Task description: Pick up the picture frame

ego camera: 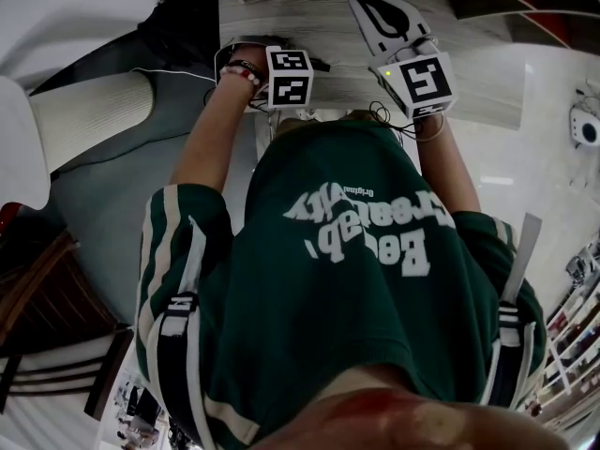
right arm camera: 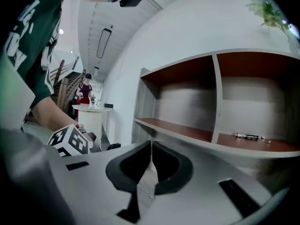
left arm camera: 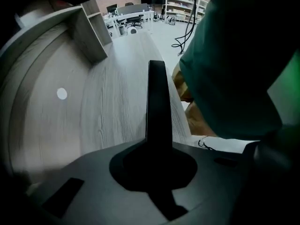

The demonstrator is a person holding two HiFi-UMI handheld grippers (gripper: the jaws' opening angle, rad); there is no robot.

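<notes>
My left gripper [ego camera: 289, 78] points straight down over the wood-grain desk [ego camera: 281, 7], close to its front edge. In the left gripper view its jaws [left arm camera: 157, 149] are shut on a thin black slab [left arm camera: 157, 102] seen edge-on; it looks like the picture frame's edge, though I cannot see its face. My right gripper [ego camera: 367, 3] lies nearly level over the desk to the right, its white fingers together. The right gripper view shows the right gripper [right arm camera: 151, 146] shut with nothing in it. The left gripper's marker cube [right arm camera: 70, 142] is to its left.
A shelf unit with red-brown compartments [right arm camera: 215, 102] stands ahead of the right gripper, with a pen-like thing [right arm camera: 251, 136] on its shelf. An upright divider [left arm camera: 91, 29] rises from the desk [left arm camera: 108, 107]. A cream bolster [ego camera: 84, 115] and a wooden chair [ego camera: 37, 298] are at the person's left.
</notes>
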